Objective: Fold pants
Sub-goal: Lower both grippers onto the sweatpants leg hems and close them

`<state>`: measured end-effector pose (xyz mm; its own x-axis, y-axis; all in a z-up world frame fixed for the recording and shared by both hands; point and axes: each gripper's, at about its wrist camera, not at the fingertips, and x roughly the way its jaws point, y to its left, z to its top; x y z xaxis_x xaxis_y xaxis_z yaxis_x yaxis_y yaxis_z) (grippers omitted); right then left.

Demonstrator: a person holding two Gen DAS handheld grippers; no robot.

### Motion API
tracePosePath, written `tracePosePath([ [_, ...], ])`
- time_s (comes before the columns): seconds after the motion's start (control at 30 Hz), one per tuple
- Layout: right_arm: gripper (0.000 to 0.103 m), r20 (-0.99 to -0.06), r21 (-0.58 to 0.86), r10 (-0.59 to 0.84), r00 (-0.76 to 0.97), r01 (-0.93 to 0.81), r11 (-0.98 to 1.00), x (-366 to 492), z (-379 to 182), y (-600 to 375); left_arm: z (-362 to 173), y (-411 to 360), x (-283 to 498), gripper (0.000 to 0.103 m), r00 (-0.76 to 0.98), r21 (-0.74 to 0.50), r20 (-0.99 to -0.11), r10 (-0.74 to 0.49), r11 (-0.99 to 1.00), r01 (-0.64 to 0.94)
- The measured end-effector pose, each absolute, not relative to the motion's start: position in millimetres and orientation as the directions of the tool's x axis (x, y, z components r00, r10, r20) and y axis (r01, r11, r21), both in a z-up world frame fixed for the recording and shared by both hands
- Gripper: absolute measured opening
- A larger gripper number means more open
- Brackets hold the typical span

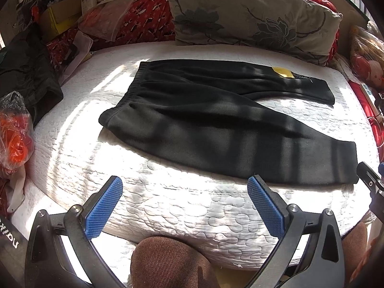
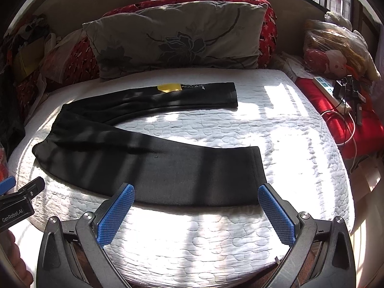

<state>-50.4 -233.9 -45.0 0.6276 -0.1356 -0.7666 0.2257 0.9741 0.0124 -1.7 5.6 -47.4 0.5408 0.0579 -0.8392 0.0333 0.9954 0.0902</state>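
Left wrist view: left gripper (image 1: 183, 184) wide open, empty, above mattress (image 1: 168, 204).
Right gripper (image 2: 195, 193): wide open, empty.
Pants (image 2: 144, 163): flat, legs spread apart.

left wrist: low at near bed (image 1: 168, 206) edge, facing pillow (image 1: 252, 16) | right wrist: likewise, further right | shared: pants (image 2: 153, 165)

a white quilted mattress (image 2: 300, 124) fills the middle of both views. at twelve o'clock a grey floral pillow (image 2: 177, 38) leans on a red patterned cushion (image 2: 270, 24). at three o'clock a white power strip (image 2: 332, 93) lies on red fabric (image 2: 360, 129). at nine o'clock sits an orange-filled plastic bag (image 1: 14, 132), with a dark garment (image 1: 26, 72) just above it.
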Motion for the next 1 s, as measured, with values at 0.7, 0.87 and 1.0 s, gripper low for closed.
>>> tracePosePath([
  [0.7,0.076,-0.888,0.084,-0.008,0.461,0.178,0.980,187.6,-64.6,-399.0,-29.0,92.1,191.1,0.103,0.335,0.048,-0.942,0.023,0.997,0.067],
  [0.87,0.065,-0.904,0.255,0.149,0.401,0.224,0.941,233.8,-92.4,-425.1,-32.1,112.0,247.2,0.103,0.283,0.030,-0.959,0.016,0.999,0.045],
  [1.0,0.065,-0.886,0.355,0.246,0.392,0.235,0.905,254.5,-104.4,-433.2,-45.1,120.8,283.9,0.103,0.221,0.008,-0.975,-0.001,0.999,0.040],
])
